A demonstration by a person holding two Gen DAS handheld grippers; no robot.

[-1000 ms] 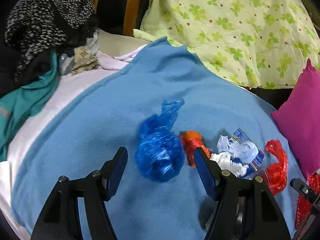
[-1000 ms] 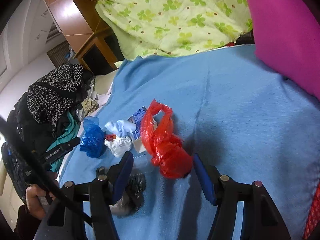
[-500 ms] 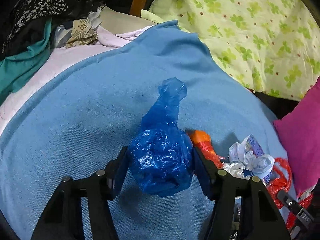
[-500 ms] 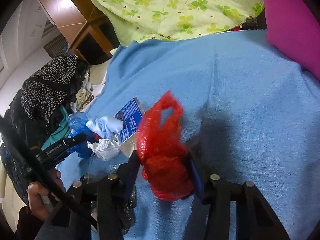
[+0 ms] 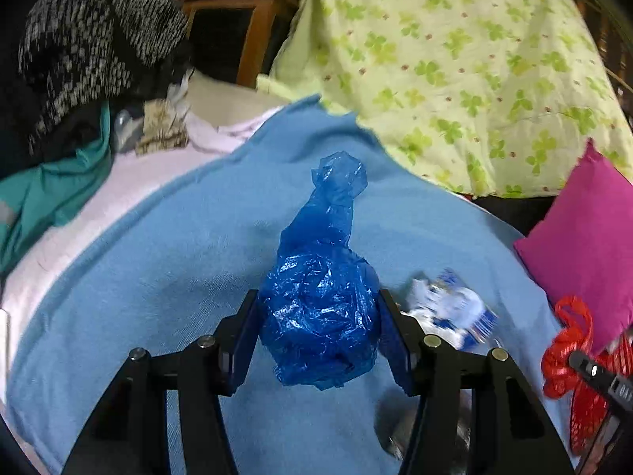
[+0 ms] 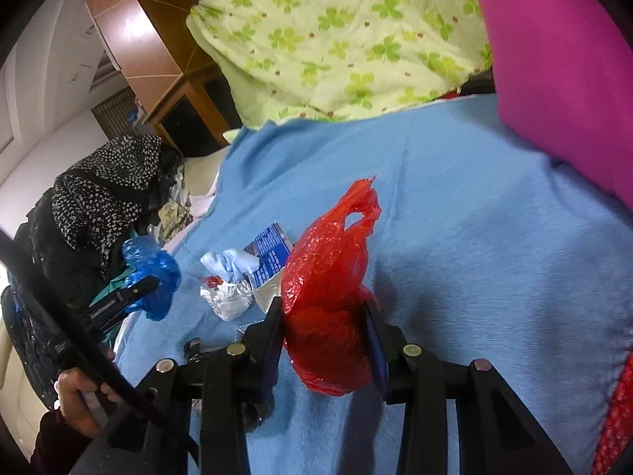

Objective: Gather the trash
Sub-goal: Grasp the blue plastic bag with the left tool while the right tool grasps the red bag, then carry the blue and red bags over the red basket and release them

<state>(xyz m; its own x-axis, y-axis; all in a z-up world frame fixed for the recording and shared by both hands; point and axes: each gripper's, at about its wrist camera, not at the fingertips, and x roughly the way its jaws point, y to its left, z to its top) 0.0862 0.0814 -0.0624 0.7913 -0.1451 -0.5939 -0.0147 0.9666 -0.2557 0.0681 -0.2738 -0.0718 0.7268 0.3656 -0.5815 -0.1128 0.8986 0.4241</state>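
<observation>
My left gripper point(image 5: 318, 328) is shut on a crumpled blue plastic bag point(image 5: 320, 308) and holds it above the blue blanket point(image 5: 178, 261). The blue bag also shows at the left of the right wrist view point(image 6: 152, 277). My right gripper point(image 6: 326, 334) is shut on a crumpled red plastic bag point(image 6: 328, 289), lifted off the blanket point(image 6: 474, 237). The red bag shows at the right edge of the left wrist view point(image 5: 565, 348). More trash lies between them: a white tissue wad with a blue-printed wrapper point(image 5: 451, 308), a light-blue crumpled piece point(image 6: 233, 263), foil point(image 6: 227, 299).
A magenta pillow point(image 5: 585, 237) lies on the right. A green clover-print quilt point(image 5: 455, 59) lies at the back. Piled dark clothes point(image 5: 91, 51) and a teal garment point(image 5: 51, 194) sit on the left. A wooden cabinet point(image 6: 158, 63) stands behind. Red mesh point(image 6: 617, 419) shows at bottom right.
Both grippers closed around their bags and lifted them off the blanket. The left holds the blue bag, the right the red bag. The orange piece is hidden now.
</observation>
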